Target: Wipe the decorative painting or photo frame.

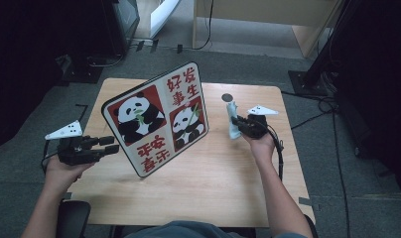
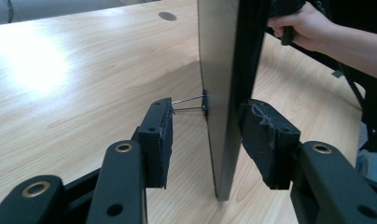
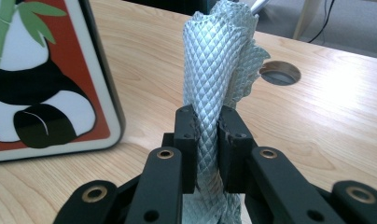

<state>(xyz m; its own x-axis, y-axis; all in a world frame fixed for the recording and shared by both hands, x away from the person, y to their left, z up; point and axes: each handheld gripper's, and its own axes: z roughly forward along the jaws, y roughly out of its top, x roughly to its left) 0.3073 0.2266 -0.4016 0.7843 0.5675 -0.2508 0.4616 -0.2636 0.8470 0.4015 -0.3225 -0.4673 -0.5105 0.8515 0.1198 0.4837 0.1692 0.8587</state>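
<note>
Upright panda board (image 1: 156, 116) blocks mid-table; bare wooden table (image 1: 213, 183) in front, apparently.

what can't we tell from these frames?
- Board back side: high view shows its printed front; left gripper view sees it edge-on.
- What props the board: hidden behind it.
- Cloth lower end: right gripper jaws cover it, frame bottom cuts it.
- Left gripper pad contact: gaps show; open.

Board (image 1: 156, 119): red/white squares, b&w pandas, red chars. Cloth (image 3: 213, 88): pale mint, diamond weave.
</note>
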